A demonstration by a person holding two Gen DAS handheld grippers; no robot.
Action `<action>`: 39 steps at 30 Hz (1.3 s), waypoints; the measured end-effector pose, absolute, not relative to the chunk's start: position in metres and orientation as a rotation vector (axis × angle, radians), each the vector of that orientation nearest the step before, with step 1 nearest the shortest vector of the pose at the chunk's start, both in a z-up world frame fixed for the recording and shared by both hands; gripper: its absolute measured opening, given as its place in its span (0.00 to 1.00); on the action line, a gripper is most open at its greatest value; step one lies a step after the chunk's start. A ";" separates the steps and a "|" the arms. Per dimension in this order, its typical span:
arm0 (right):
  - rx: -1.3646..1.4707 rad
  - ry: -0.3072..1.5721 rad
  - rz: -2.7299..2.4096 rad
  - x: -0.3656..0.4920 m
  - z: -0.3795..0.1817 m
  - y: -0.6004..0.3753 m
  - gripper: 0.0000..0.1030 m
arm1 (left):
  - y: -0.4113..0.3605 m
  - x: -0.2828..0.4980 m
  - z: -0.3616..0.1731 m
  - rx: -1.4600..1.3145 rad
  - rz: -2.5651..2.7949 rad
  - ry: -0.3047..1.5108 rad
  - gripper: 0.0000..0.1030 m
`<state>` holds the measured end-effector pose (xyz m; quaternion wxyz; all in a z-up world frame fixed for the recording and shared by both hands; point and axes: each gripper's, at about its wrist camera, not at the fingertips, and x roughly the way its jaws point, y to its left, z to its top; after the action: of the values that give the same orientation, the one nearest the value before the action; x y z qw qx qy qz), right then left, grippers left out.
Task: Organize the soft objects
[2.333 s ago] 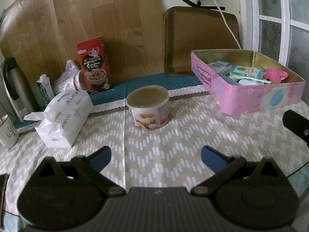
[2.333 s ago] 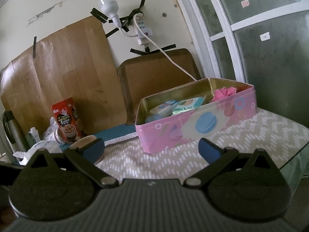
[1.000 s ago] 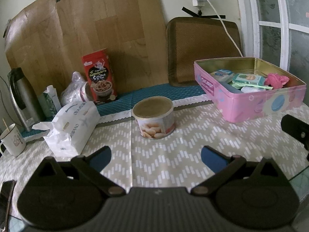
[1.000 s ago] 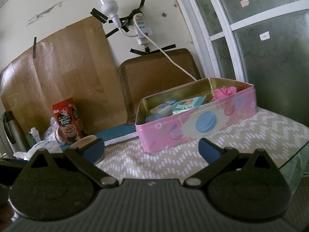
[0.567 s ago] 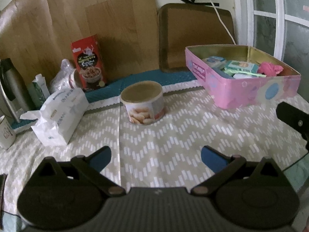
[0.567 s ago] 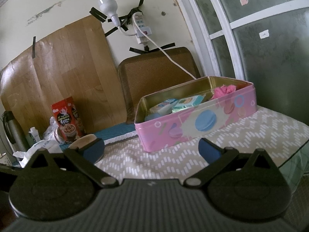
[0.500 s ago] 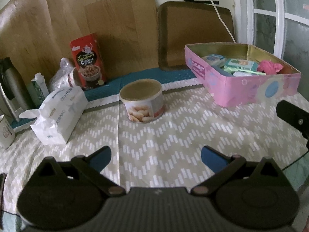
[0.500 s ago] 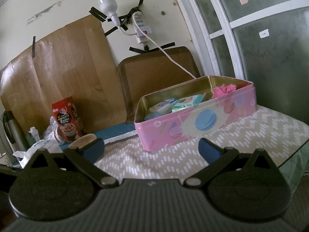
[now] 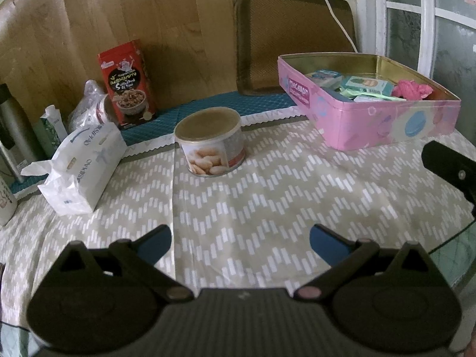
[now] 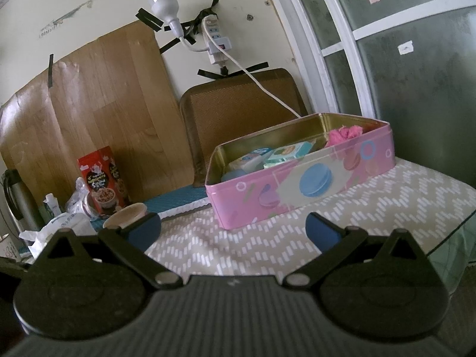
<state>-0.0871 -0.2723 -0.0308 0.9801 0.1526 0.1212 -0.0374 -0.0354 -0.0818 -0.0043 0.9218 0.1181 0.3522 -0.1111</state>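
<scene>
A pink macaron tin point(image 9: 386, 125) stands open at the table's back right, holding small soft packets point(image 9: 364, 84) and a pink crumpled cloth point(image 9: 412, 89). It also shows in the right wrist view point(image 10: 303, 184). A white tissue pack point(image 9: 81, 165) lies at the left. My left gripper point(image 9: 241, 242) is open and empty, low over the chevron tablecloth, well short of everything. My right gripper point(image 10: 233, 229) is open and empty, in front of the tin's near wall. Part of the right gripper's body point(image 9: 449, 166) shows at the right edge of the left wrist view.
A round snack can point(image 9: 211, 139) stands mid-table. A red cereal box point(image 9: 128, 86), a plastic bag point(image 9: 89, 104), a flask point(image 9: 15, 125) and a mug point(image 9: 6, 202) line the back left. A brown cushion point(image 9: 294, 38) leans on the wall. The table's edge curves at the right point(image 10: 446, 238).
The left gripper's view has shifted a little, tipping down and back; the can and tin now sit slightly farther right. The right gripper has barely moved. Both stay open.
</scene>
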 end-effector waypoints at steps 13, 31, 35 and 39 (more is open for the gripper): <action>0.309 0.245 -0.074 -0.087 -0.031 -0.273 1.00 | -0.083 -0.035 -0.006 0.251 -0.230 0.732 1.00; 0.305 0.251 -0.067 -0.084 -0.031 -0.275 1.00 | -0.083 -0.034 -0.010 0.256 -0.231 0.741 1.00; 0.307 0.252 -0.068 -0.084 -0.031 -0.275 1.00 | -0.083 -0.034 -0.010 0.257 -0.231 0.742 1.00; 0.307 0.252 -0.067 -0.083 -0.032 -0.275 1.00 | -0.083 -0.034 -0.011 0.256 -0.231 0.743 1.00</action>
<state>-0.0833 -0.2751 -0.0317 0.9798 0.1526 0.1252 -0.0332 -0.0338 -0.0827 -0.0107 0.9174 0.1244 0.3611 -0.1121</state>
